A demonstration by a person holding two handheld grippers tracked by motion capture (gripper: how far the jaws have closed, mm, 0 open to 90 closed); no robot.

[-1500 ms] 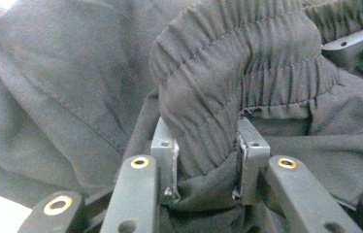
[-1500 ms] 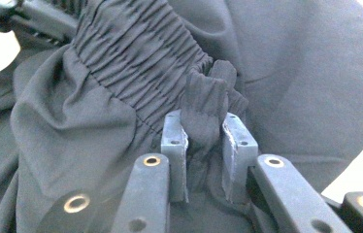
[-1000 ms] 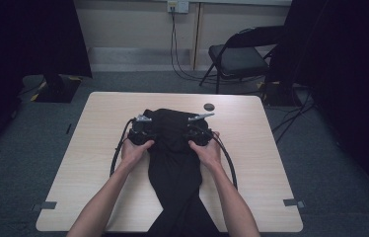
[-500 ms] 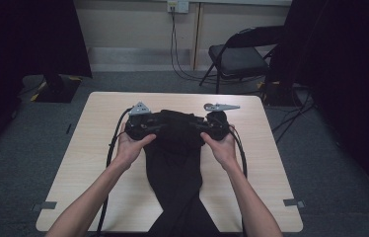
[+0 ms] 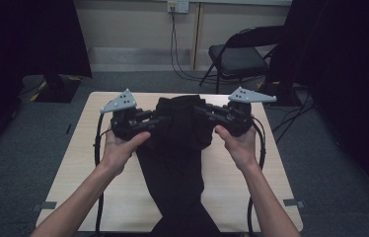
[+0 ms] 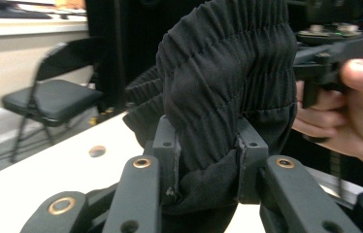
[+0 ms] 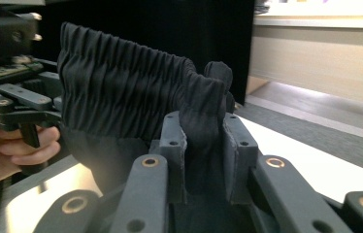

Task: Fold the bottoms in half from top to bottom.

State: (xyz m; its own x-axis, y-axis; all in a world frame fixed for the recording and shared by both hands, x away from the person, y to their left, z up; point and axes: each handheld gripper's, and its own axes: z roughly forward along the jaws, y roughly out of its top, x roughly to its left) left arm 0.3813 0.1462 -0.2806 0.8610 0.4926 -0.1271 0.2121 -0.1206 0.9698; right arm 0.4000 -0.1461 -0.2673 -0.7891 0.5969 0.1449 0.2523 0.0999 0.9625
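Note:
A pair of black trousers with a ruched elastic waistband hangs between both grippers, lifted off the light wooden table; the legs trail down over the table's near edge. My left gripper is shut on the waistband's left side, and the left gripper view shows the gathered waistband bunched between the left gripper's pads. My right gripper is shut on the right side; the right gripper view shows a fold of waistband pinched in the right gripper. Both grippers point inward at each other.
A small dark round disc lies on the table beyond the trousers. A black folding chair stands behind the table, with cables along the wall. Black curtains flank both sides. Grey carpet surrounds the table.
Both grippers have risen and moved apart with the waistband held, lifting the trousers' top off the table and stretching it between them.

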